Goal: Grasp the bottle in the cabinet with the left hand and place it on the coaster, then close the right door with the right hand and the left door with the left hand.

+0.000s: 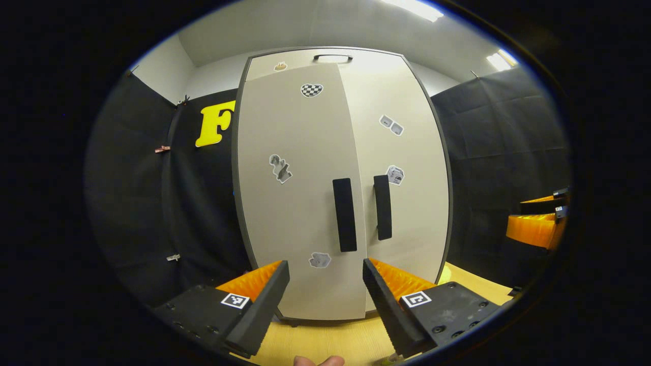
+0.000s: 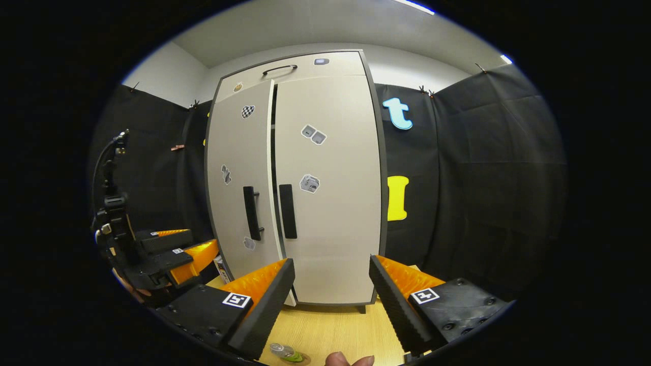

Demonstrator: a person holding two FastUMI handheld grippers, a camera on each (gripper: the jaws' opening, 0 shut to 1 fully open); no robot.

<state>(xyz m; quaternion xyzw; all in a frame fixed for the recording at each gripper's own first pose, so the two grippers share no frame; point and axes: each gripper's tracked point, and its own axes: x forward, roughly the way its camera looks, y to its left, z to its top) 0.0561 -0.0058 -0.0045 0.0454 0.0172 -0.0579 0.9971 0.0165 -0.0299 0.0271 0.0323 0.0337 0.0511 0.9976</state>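
Observation:
A tall pale cabinet (image 1: 305,152) fills the middle of the left gripper view. Its left door (image 1: 290,203) stands slightly ajar, its edge out in front of the right door (image 1: 412,168), which lies flush. In the right gripper view a dark gap runs between the left door (image 2: 239,168) and the right door (image 2: 330,203). A small clear bottle (image 2: 285,351) with green on it lies low on the wooden table (image 2: 335,325), on a coaster (image 2: 301,359). My left gripper (image 1: 325,265) is open, facing the left door's handle (image 1: 345,214). My right gripper (image 2: 331,262) is open before the right door.
The cabinet stands on the table (image 1: 325,340), with black cloth walls on both sides. The left gripper (image 2: 196,245) and its cable show at the left of the right gripper view; the right gripper (image 1: 516,217) shows at the far right of the left gripper view. A small white object (image 2: 220,266) sits by the cabinet's left corner.

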